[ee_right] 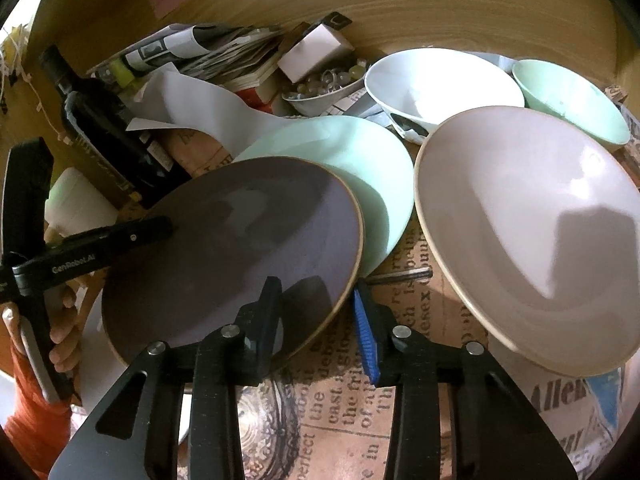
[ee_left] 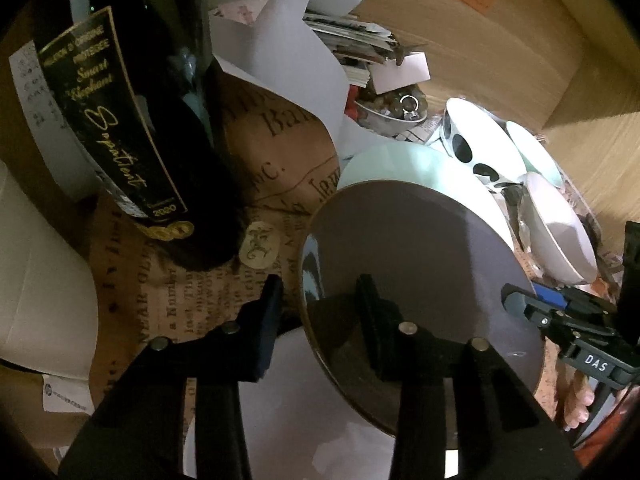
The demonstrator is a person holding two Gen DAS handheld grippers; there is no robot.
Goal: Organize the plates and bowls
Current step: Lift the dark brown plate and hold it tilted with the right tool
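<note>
A dark grey plate (ee_left: pixel 420 260) (ee_right: pixel 240 248) lies tilted, overlapping a mint plate (ee_right: pixel 360 152) (ee_left: pixel 392 164) and a white plate (ee_left: pixel 300 400). My left gripper (ee_left: pixel 320 284) straddles its left rim: one finger lies over the plate, the other stands outside the rim with cloth showing between. My right gripper (ee_right: pixel 316 288) straddles the opposite rim, one finger above the plate and the blue-padded finger (ee_right: pixel 366 332) just outside the edge. To the right sit a pale shallow bowl (ee_right: pixel 520 220), a white spotted bowl (ee_right: pixel 440 84) and a mint bowl (ee_right: pixel 572 100).
A dark wine bottle (ee_left: pixel 140 100) (ee_right: pixel 108 128) stands close on the left. Loose papers (ee_left: pixel 280 60), magazines and a small bowl of beads (ee_right: pixel 320 88) crowd the back. A wooden wall (ee_right: pixel 440 8) closes the far side. Newsprint-patterned cloth (ee_right: pixel 360 400) covers the table.
</note>
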